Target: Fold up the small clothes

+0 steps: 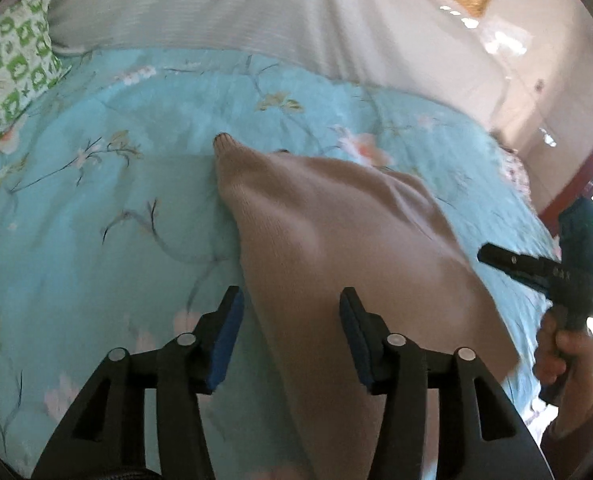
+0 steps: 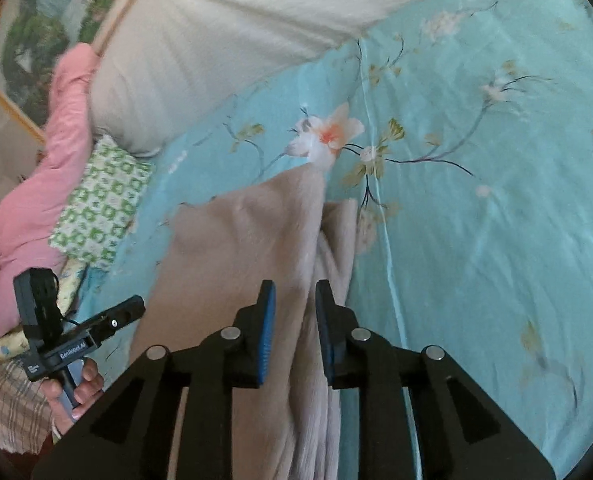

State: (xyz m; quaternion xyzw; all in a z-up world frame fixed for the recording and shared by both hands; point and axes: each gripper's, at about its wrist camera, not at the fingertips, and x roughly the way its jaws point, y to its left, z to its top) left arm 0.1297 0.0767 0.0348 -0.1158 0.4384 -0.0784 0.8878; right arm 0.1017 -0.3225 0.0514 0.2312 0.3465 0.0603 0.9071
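A beige knitted garment (image 1: 336, 232) lies on the turquoise flowered bedspread (image 1: 96, 220), one narrow end pointing away from me. My left gripper (image 1: 291, 296) hangs open just above the garment's left edge, and its blue pads touch nothing. In the right wrist view the same garment (image 2: 236, 248) shows a long bunched fold along its right side. My right gripper (image 2: 295, 288) stands over that fold with a narrow gap between its pads, open and not pressing the cloth. Each view shows the other gripper beside the garment: the right one (image 1: 536, 268) and the left one (image 2: 96, 328), each held in a hand.
A green-and-white patterned pillow (image 2: 100, 208) and a pink quilt (image 2: 28, 200) lie at the bed's far left. A pale striped cover (image 1: 216, 4) spans the head of the bed. A gold-framed picture (image 2: 36, 40) hangs on the wall. The bedspread (image 2: 476, 220) stretches away to the right.
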